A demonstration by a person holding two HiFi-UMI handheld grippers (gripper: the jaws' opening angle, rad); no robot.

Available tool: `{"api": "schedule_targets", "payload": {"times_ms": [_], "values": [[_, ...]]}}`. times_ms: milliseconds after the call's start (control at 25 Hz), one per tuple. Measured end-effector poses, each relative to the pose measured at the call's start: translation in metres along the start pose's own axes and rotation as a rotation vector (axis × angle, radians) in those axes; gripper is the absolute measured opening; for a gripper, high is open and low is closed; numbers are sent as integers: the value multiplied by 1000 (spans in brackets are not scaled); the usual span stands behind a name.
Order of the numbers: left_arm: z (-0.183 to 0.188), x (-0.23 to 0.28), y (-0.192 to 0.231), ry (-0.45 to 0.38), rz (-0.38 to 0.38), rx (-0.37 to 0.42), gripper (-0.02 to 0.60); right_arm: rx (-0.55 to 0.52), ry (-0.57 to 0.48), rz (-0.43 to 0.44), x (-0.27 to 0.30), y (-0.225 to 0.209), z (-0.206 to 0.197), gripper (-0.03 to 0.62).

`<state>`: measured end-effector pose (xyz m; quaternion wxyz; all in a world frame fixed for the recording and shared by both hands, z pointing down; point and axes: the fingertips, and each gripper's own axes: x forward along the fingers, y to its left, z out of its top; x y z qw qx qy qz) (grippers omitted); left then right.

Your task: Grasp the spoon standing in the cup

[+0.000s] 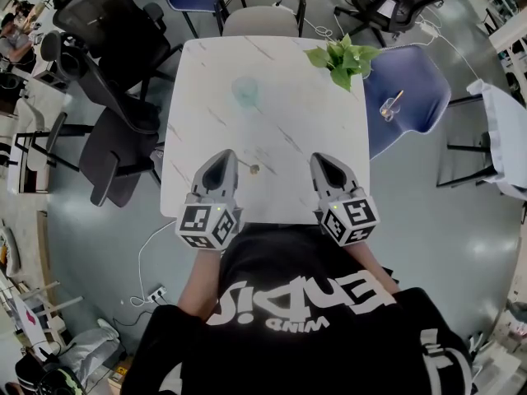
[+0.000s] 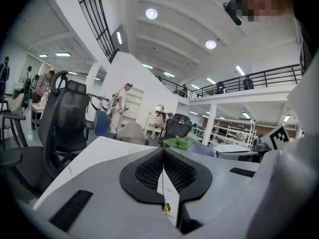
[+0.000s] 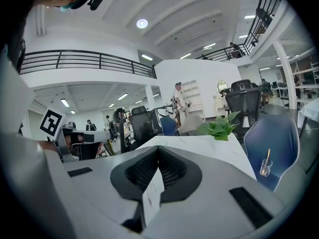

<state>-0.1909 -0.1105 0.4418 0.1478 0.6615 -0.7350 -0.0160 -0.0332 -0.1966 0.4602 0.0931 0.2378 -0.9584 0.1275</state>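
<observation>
Head view looks steeply down onto left gripper (image 1: 224, 155) and right gripper (image 1: 322, 158); both gripper views skim the table (image 3: 199, 143) toward the plant (image 3: 219, 127) ahead.

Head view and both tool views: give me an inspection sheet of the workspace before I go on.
Surface: white marble table.
Job's things: cup with spoon standing in it, on the blue chair, off the table.
Clutter: clear glass, plant.
Grippers: left tool shut on thin gold stick; right tool shut, empty.
Cables: white cable on floor to power strip.
Surroundings: office chairs, people far off.
</observation>
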Motion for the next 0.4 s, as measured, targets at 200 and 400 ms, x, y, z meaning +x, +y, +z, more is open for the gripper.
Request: {"api": "schedule_targets", "payload": {"times_ms": [200,400], "values": [[-1,-1,3,5,4,-1,17,1,4,-1,2,1,-1,12],[-4,-2,2,10,5,6,18,2,5,-4,0,0,-3,12]]}}
